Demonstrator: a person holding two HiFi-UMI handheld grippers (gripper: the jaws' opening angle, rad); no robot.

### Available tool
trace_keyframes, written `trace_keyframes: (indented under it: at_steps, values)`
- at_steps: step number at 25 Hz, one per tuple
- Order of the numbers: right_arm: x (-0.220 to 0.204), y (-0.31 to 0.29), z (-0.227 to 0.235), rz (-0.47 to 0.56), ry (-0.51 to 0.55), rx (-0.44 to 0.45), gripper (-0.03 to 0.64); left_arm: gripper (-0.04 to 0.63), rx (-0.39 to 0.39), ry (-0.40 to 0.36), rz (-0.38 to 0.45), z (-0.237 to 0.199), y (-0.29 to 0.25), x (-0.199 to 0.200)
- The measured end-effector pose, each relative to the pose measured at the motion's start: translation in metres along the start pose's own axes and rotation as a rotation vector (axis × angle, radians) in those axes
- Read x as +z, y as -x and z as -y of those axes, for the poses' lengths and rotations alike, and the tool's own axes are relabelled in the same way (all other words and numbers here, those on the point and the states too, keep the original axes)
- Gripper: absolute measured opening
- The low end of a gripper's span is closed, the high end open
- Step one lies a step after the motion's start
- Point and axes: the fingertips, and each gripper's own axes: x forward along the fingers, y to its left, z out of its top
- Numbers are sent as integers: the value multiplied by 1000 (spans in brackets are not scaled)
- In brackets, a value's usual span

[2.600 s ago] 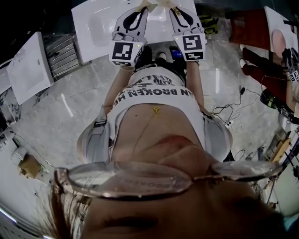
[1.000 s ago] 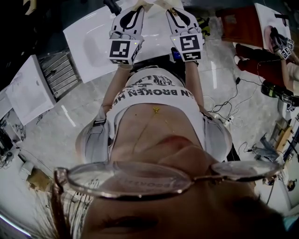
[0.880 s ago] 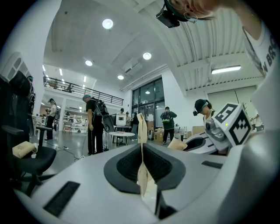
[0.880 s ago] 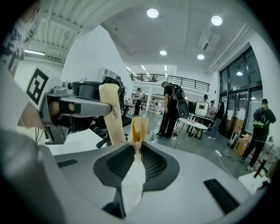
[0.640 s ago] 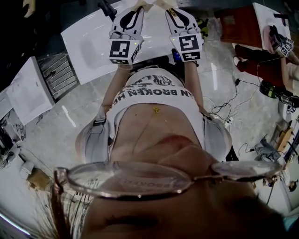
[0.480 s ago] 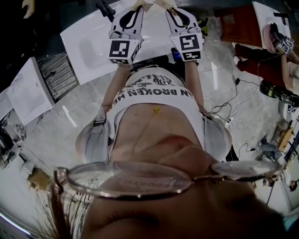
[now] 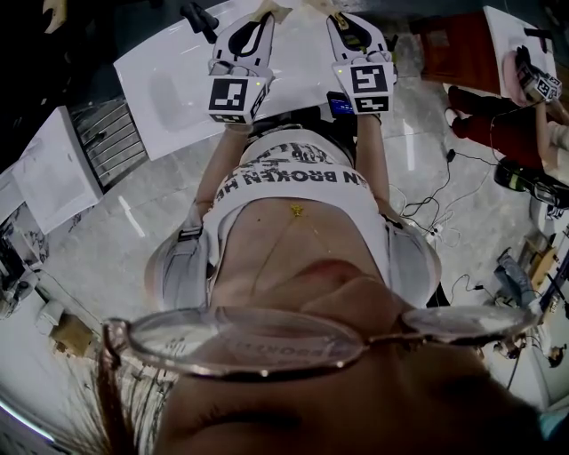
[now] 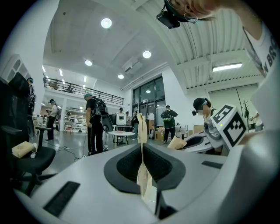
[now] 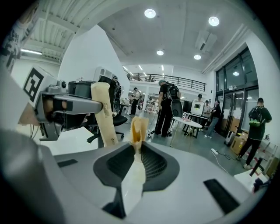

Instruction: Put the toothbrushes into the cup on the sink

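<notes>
The white rectangular ceramic sink stands right in front of the person, with one shallow basin sunk into it. I cannot make out toothbrushes or a cup on it in any view. Two hand-held tools are up over its near edge, side by side and close together, both pointing away from the person's body. Each carries one cube with black-and-white square markers. The left tool has its two tan tape-wrapped pads pressed flat against each other down their whole length, with nothing between them. The right tool also has its taped pads meeting along the middle, the tape at the tip curled into a small fold, and it holds nothing either. Each tool shows in the other's view, just beside it and not touching. Two more white rectangular slabs show from the head view, one on the pale marbled floor off to the left and one at the upper right. Several people stand about the open hall beyond.
</notes>
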Motion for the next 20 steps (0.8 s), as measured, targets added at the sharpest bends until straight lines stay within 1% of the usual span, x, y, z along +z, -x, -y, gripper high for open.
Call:
trace_keyframes:
  at_steps: [10, 20]
  values:
    - [-17, -23, 26, -39, -8, -30, 61, 25, 19, 0, -24, -4, -1, -6]
    - [-45, -54, 37, -115, -31, -9, 61, 25, 45, 3, -50, -10, -1, -15]
